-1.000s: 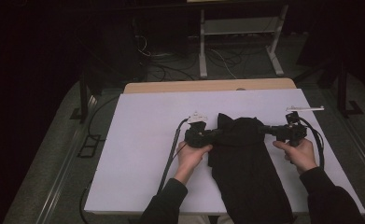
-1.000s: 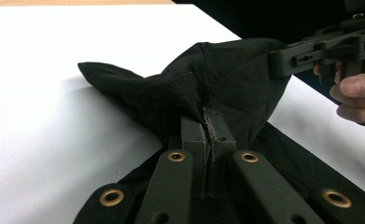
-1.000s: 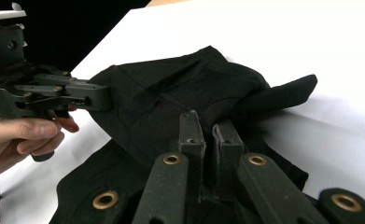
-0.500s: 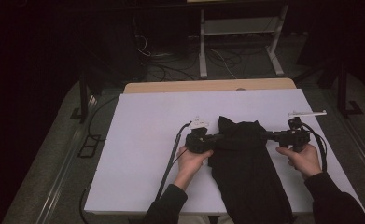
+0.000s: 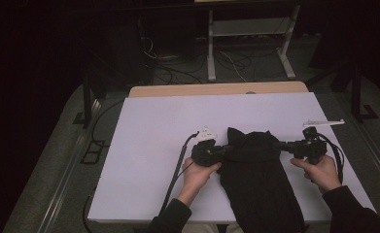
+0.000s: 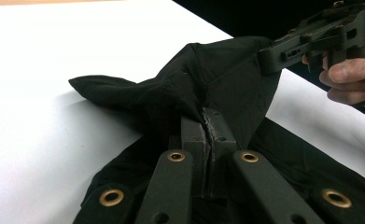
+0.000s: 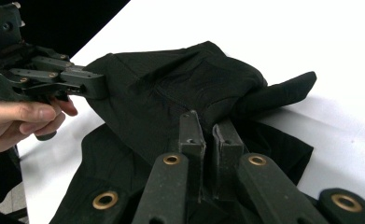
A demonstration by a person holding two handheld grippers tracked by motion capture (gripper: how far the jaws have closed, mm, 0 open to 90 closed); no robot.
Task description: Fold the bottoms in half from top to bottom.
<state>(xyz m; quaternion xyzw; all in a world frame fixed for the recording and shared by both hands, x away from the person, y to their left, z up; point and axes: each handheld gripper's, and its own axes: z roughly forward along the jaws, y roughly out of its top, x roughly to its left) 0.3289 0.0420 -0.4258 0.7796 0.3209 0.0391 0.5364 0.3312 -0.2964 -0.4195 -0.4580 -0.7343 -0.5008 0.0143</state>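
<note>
Still clenched: both tongs grasping black garment (edges), spread slightly wider.

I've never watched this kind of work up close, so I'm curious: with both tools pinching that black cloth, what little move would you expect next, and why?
Probably a short carry toward the person, to lay the raised end over the rest. The left gripper and right gripper each have jaws shut on a side of the black garment, its top end is lifted and bunched above the white table, and the lower part lies flat, so a fold looks under way.
</note>
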